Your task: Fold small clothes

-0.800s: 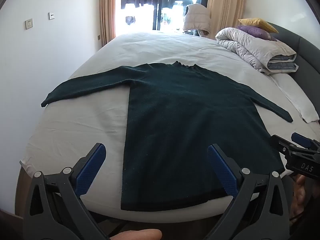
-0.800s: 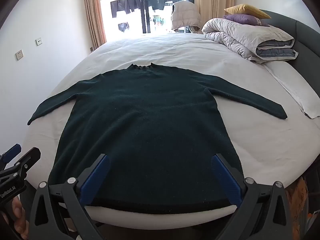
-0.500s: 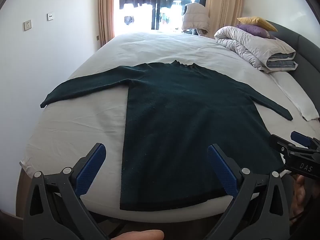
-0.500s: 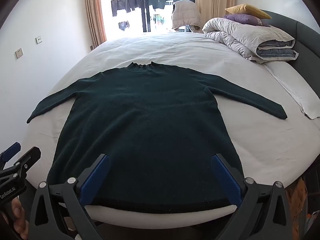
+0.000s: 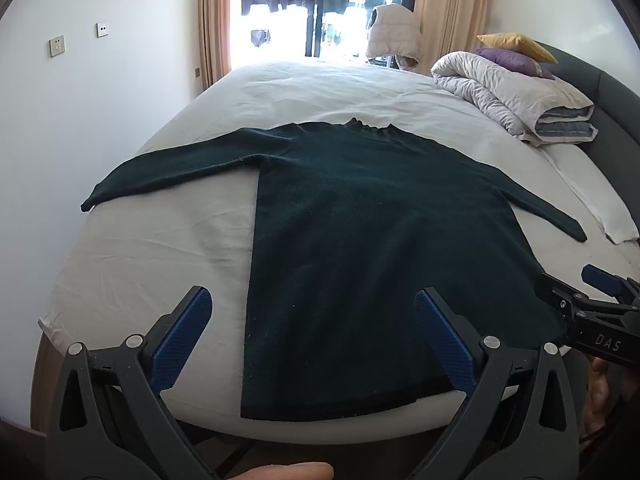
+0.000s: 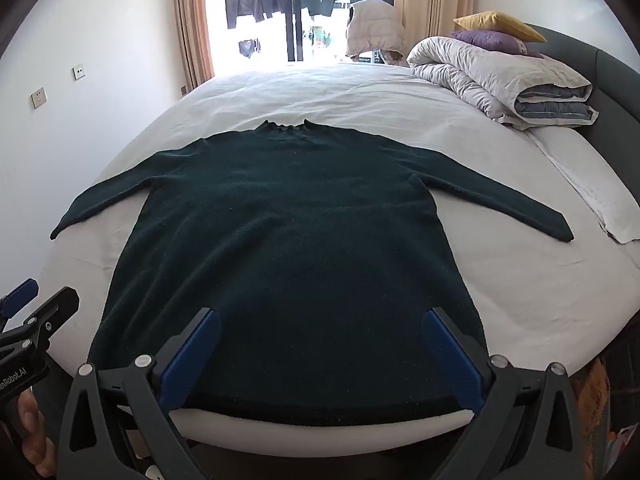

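The sweater [image 6: 288, 248] is lying flat mid-frame on the bed [image 6: 360, 96]; soft and floppy, probably best pinched at a sleeve cuff. Left gripper [image 5: 312, 344] and right gripper [image 6: 320, 356] are hovering with fingers wide apart, holding nothing.

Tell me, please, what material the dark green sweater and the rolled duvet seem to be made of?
Sweater: probably knitted wool or a wool blend; matte, fuzzy surface with a ribbed collar. Rolled duvet: likely a cotton or polyester shell with soft filling; puffy, quilted and wrinkled.

Each gripper, left [image 5: 312, 308] and right [image 6: 322, 330], is built of black triangular-cutout arms, fitted with blue textured pads [image 5: 182, 340] and silver screws [image 5: 134, 340].
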Tool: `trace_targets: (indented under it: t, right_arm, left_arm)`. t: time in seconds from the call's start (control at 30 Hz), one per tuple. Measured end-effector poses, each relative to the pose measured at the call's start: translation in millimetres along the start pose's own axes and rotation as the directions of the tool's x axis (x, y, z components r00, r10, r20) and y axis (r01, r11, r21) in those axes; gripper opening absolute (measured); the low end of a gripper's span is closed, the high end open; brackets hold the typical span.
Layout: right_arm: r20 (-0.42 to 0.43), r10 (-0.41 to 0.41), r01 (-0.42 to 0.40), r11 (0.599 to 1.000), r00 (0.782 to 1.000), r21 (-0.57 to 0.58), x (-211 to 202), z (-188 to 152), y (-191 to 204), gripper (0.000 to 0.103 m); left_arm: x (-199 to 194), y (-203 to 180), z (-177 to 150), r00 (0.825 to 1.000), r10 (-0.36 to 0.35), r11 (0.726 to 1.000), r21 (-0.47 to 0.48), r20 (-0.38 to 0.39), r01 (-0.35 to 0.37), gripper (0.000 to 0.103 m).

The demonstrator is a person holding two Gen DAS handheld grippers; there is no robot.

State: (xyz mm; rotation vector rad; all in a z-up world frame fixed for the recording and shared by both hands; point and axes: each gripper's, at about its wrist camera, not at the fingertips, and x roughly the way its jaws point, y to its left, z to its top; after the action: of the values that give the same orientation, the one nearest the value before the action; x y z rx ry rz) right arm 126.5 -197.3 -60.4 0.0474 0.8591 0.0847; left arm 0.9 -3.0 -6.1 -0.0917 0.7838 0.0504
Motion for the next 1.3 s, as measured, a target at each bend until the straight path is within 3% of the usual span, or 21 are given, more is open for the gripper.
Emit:
trace_targets:
  t: [1.3]
  right_arm:
    - [-0.008, -0.003, 0.003, 1.000, 1.000, 0.004, 3.2, -3.9, 1.5, 0.103]
  left_arm:
    - [0.4, 0.7, -4.3, 1.000, 0.001, 1.000, -0.001, -0.005, -0.001, 0.103]
